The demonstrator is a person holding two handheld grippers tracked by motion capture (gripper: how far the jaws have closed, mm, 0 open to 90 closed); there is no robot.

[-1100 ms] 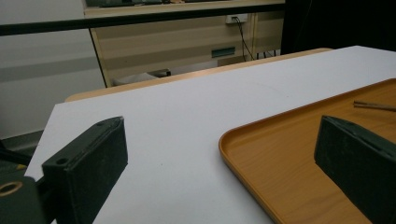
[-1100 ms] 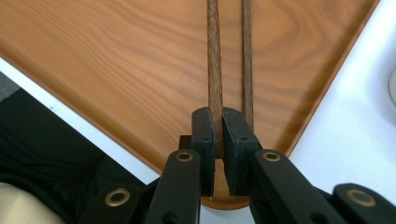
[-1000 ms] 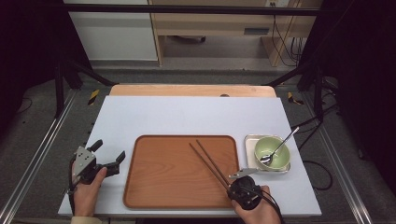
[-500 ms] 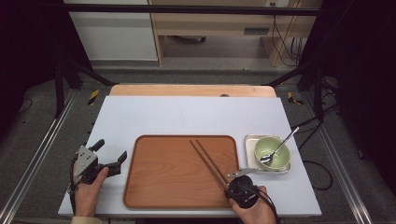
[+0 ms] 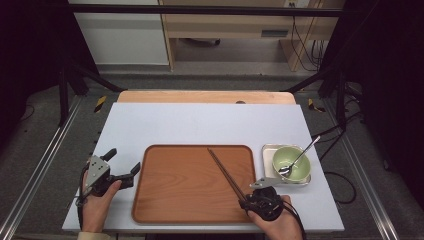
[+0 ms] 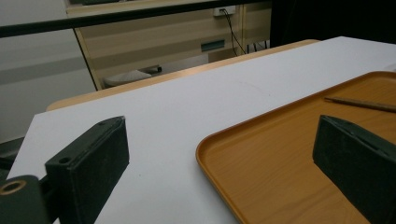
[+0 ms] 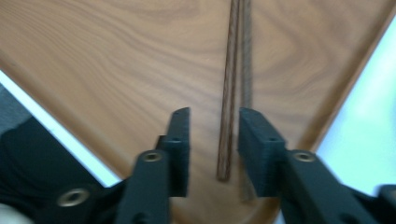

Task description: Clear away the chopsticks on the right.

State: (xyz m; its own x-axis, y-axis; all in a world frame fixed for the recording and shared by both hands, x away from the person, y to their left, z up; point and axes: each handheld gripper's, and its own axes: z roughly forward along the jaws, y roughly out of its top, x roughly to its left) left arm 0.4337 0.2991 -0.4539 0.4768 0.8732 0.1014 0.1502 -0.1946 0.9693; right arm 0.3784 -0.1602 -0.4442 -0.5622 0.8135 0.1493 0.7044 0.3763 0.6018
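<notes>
A pair of dark wooden chopsticks (image 5: 225,170) lies slanted on the brown wooden tray (image 5: 180,185), near its right side. My right gripper (image 5: 246,202) is at their near end. In the right gripper view the chopsticks (image 7: 229,93) rest on the tray (image 7: 116,60) between the jaws of my right gripper (image 7: 214,116). Those jaws have just been opening and stand apart, no longer pressing on the sticks. My left gripper (image 5: 122,160) is open over the white tabletop left of the tray, with nothing between its jaws (image 6: 219,128).
A green bowl (image 5: 291,162) with a metal spoon (image 5: 300,156) leaning in it sits in a small metal dish (image 5: 267,150) right of the tray. White tabletop (image 5: 200,122) stretches behind the tray. The table's near edge runs just below both hands.
</notes>
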